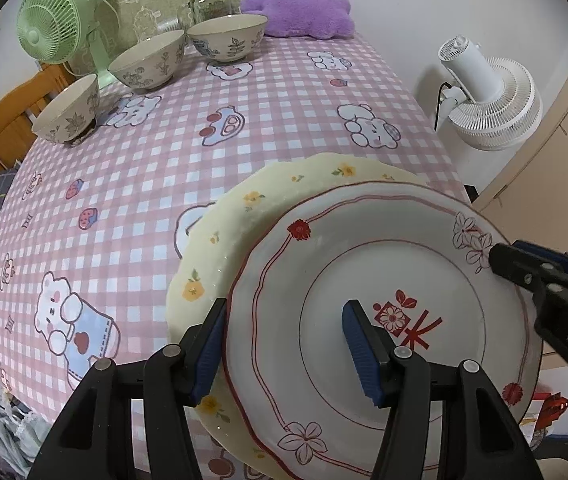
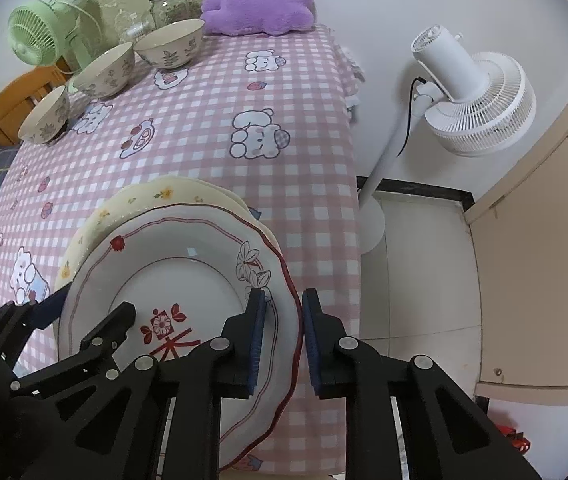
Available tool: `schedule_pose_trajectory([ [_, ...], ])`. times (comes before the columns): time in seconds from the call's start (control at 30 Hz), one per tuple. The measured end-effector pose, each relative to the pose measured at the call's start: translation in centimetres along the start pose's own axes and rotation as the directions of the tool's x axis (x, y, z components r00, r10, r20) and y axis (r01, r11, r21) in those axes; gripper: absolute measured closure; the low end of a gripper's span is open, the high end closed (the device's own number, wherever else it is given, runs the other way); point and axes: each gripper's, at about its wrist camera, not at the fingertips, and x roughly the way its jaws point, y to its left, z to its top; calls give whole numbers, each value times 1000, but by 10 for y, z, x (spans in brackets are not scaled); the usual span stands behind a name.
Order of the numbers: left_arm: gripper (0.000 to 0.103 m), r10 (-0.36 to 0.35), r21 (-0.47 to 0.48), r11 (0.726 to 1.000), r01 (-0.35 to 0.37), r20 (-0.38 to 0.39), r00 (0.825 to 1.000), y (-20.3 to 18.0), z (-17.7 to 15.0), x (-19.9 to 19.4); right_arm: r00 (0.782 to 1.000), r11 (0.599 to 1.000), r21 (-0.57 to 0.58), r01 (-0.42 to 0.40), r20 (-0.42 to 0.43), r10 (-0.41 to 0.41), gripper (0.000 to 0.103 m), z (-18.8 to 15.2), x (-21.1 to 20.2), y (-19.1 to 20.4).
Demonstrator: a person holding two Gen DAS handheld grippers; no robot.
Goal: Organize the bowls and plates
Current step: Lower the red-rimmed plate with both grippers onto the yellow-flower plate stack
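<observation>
A white plate (image 1: 363,248) with red flowers lies on a pale yellow plate (image 1: 244,216) near the front right of the checked table (image 1: 212,152). My left gripper (image 1: 285,354) stands open astride the white plate's left rim, one pad outside it and one over the well. My right gripper (image 2: 283,340) is shut on the white plate (image 2: 188,276) at its right rim, a pad on each side. Its finger (image 1: 517,272) shows at that rim in the left wrist view. Three patterned bowls (image 1: 68,112) (image 1: 148,62) (image 1: 228,38) stand in a row at the far left.
At the table's far end are a green desk fan (image 1: 50,28), a glass jar (image 1: 210,2) and a purple cushion (image 1: 295,12). A white floor fan (image 2: 471,100) stands right of the table on tiled floor (image 2: 415,280). A wooden chair (image 1: 4,128) sits far left.
</observation>
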Motion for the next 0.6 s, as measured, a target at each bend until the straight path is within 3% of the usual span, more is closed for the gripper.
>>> schedule_pose_trajectory([
  [0.27,45,46,-16,999,-46,2,999,10,1,-4,999,999,2,-36,-35,36,81,0,10,10],
  [0.6,44,88,-9,996,-88,20,996,13,8,2,999,1000,-10,-26,-23,25,81,9,17,20],
])
